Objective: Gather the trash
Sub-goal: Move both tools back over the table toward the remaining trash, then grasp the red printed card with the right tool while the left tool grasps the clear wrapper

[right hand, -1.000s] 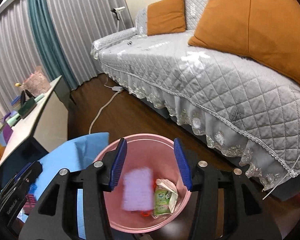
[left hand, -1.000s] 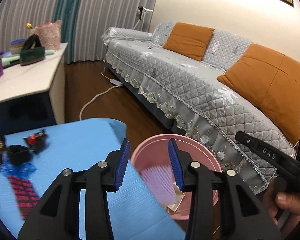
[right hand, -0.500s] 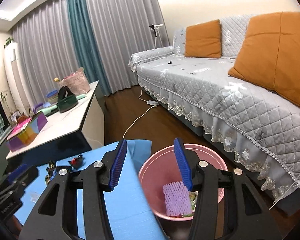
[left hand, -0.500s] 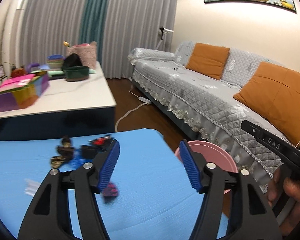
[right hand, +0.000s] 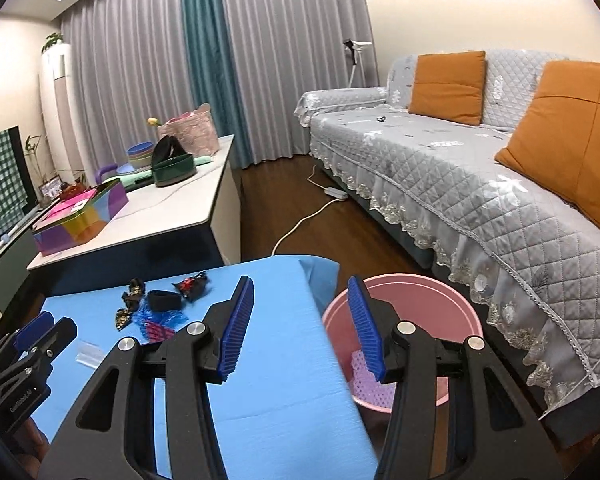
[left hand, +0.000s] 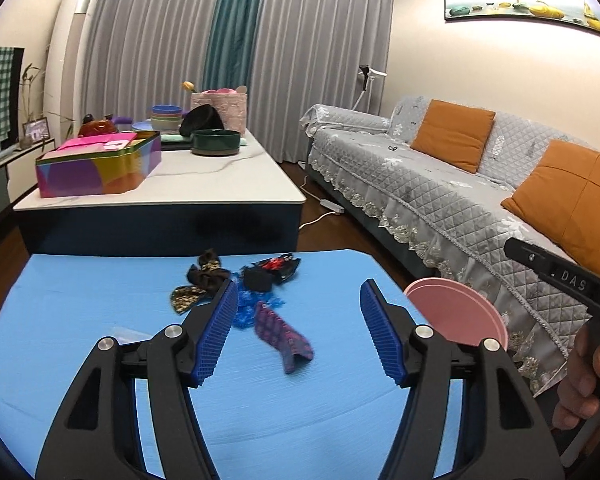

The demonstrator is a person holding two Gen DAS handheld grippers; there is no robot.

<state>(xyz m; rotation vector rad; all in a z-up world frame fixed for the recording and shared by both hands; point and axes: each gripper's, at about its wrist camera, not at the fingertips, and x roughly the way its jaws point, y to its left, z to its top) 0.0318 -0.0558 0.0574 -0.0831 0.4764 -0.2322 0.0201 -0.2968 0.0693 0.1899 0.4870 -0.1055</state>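
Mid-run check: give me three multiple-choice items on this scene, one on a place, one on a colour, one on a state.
1. The round pink plastic bin stands:
A. on the blue mat
B. on the floor between the mat and the sofa
C. on the white table

2. The two sofa cushions are:
A. orange
B. teal
C. grey

3. The left gripper is:
A. shut on a wrapper
B. open, holding nothing
C. out of view

Key: B, it sits beside the blue mat; A, both orange; B, nothing is gripped between the jaws.

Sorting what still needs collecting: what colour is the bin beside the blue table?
Pink; the bin shows best in the right wrist view.
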